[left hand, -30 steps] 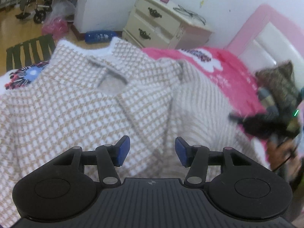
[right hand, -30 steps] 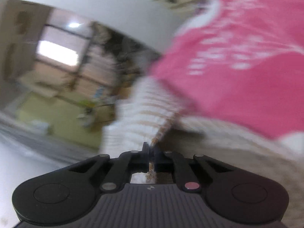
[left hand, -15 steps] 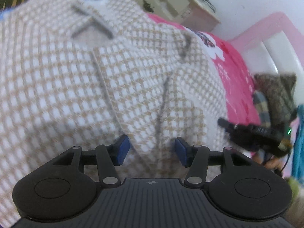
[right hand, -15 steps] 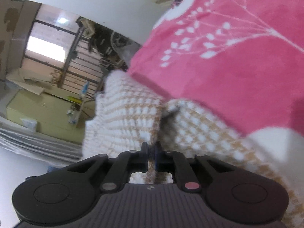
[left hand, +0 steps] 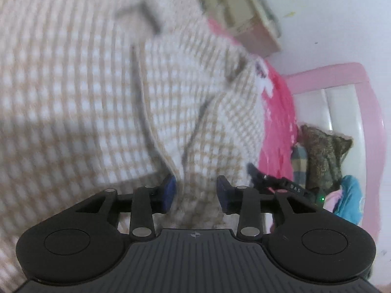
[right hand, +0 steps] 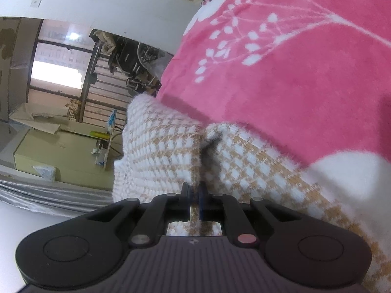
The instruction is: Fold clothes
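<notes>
A beige and white checked knit sweater [left hand: 97, 85] lies spread on a pink bed cover [left hand: 278, 122]. My left gripper [left hand: 195, 193] is open, low over the sweater, with a raised fold of the knit between its blue pads. My right gripper [right hand: 194, 200] is shut on the sweater's edge [right hand: 171, 161], next to the pink cover [right hand: 293, 73]. The right gripper also shows in the left wrist view [left hand: 276, 183], at the sweater's right side.
A cream bedside cabinet [left hand: 234, 12] stands beyond the sweater. A pink headboard [left hand: 354, 97] is at the right, with a pile of clothes [left hand: 325, 161] against it. The right wrist view shows a room with shelving [right hand: 97, 85] beyond the bed edge.
My left gripper has moved forward and down over the sweater, and a fold now lies between its open pads. My right gripper has stayed shut on the sweater's edge and carried it inward.
</notes>
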Motion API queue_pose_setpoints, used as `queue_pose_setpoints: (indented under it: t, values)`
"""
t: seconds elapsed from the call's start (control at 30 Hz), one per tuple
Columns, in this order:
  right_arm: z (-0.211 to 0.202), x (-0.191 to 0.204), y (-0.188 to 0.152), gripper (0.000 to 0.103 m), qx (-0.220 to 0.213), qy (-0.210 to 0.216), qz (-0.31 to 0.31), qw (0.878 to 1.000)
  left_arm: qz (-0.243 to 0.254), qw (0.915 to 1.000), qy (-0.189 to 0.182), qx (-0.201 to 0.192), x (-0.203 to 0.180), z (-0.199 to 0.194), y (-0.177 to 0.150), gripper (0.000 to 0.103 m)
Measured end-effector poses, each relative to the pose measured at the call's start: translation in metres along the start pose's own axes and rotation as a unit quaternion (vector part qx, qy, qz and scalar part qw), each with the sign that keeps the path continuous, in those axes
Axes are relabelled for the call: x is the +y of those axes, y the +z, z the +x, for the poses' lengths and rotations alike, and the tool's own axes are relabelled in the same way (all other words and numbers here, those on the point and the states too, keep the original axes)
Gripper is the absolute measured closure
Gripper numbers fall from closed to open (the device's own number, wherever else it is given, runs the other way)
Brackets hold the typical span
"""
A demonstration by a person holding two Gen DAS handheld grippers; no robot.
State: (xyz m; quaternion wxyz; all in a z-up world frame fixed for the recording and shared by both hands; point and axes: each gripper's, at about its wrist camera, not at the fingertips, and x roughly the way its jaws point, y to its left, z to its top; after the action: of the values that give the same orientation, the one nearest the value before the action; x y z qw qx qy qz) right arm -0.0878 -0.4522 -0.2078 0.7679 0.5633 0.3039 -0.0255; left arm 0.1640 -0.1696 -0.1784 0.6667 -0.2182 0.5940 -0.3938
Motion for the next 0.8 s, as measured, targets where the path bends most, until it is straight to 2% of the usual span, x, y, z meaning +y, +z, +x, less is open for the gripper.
queue_pose_setpoints:
  t: [0.23, 0.4, 0.5, 0.53, 0.6, 0.63, 0.67, 0.7, 0.73, 0.8]
  values:
    - [0.001, 0.0, -0.001, 0.096, 0.001, 0.001, 0.003, 1.0, 0.089, 0.9947, 0.03, -0.042, -0.028, 0.003, 0.008, 0.061]
    - [0.002, -0.001, -0.002, 0.096, 0.003, 0.003, 0.004, 1.0, 0.122, 0.9876, 0.033, -0.092, -0.04, 0.003, 0.02, 0.061]
    - [0.002, -0.001, -0.003, 0.096, 0.005, 0.004, 0.004, 1.0, 0.14, 0.9799, 0.03, -0.139, -0.048, -0.007, 0.026, 0.061]
    - [0.002, -0.001, -0.003, 0.096, 0.006, 0.005, 0.004, 1.0, 0.135, 0.9811, 0.024, -0.137, -0.047, -0.007, 0.027, 0.061]
    - [0.003, -0.002, -0.002, 0.096, 0.008, 0.006, 0.005, 1.0, 0.116, 0.9876, 0.016, -0.104, -0.036, 0.003, 0.028, 0.059]
    - [0.003, -0.002, -0.002, 0.096, 0.009, 0.007, 0.005, 1.0, 0.114, 0.9903, 0.03, -0.074, -0.028, 0.013, 0.026, 0.058]
    - [0.003, -0.002, -0.002, 0.096, 0.01, 0.008, 0.006, 1.0, 0.107, 0.9917, 0.034, -0.062, -0.016, 0.017, 0.024, 0.058]
    - [0.003, -0.003, -0.002, 0.096, 0.011, 0.009, 0.009, 1.0, 0.101, 0.9929, 0.037, -0.051, -0.004, 0.021, 0.021, 0.064]
    - [0.003, -0.003, -0.002, 0.096, 0.012, 0.01, 0.01, 1.0, 0.092, 0.9941, 0.04, -0.04, 0.008, 0.024, 0.018, 0.065]
    - [0.002, -0.004, -0.002, 0.096, 0.016, 0.013, 0.011, 1.0, 0.033, 0.9986, 0.004, -0.042, 0.018, 0.016, 0.023, 0.059]
